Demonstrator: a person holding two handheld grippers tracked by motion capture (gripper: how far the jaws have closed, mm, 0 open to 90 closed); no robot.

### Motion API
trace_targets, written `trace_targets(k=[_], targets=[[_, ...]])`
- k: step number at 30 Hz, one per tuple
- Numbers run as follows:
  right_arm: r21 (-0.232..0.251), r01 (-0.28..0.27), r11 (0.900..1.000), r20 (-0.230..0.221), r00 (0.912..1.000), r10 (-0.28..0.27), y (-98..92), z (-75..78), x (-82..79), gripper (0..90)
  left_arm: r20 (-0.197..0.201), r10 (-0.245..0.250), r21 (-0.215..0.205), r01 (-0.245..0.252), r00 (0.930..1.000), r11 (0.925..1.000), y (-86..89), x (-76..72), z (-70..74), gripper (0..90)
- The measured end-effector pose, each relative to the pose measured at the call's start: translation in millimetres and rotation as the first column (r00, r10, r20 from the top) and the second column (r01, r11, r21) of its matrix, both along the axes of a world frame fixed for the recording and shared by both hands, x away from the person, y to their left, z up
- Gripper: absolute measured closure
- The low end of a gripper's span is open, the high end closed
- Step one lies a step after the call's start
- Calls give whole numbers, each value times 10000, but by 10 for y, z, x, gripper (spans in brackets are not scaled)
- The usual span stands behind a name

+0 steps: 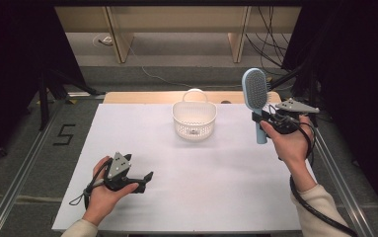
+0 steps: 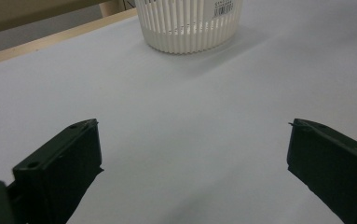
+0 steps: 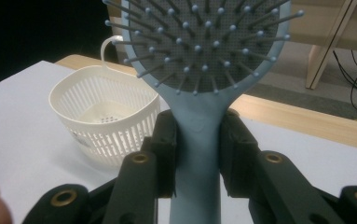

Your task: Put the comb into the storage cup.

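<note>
right gripper (image 1: 264,120) clamps brush (image 1: 255,91) by handle, upright, lifted off table. left gripper (image 1: 147,178) idle, jaws wide, empty. carry step looks underway; next probably swing over basket (image 1: 194,120), lower, release.

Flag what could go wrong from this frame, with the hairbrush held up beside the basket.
1. The right gripper clamps the hairbrush on its narrow handle with the heavy head high above; the brush might pivot or slip.
2. The white basket looks light and nothing holds it; the left gripper rests open far away, so a nudge from the brush could slide or tip it.
</note>
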State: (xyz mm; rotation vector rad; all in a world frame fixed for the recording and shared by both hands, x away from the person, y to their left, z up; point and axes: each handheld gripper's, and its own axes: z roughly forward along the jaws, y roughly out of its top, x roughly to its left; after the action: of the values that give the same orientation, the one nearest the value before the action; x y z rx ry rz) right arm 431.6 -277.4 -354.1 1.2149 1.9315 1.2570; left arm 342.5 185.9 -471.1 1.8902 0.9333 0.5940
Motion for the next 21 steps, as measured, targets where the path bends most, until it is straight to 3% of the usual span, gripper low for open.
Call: trace_targets(k=[21], targets=[[86,-20,10000,192,9998,18,58,15,38,708,-6,-5,-21,5,10000,10000,0,0,0,25]])
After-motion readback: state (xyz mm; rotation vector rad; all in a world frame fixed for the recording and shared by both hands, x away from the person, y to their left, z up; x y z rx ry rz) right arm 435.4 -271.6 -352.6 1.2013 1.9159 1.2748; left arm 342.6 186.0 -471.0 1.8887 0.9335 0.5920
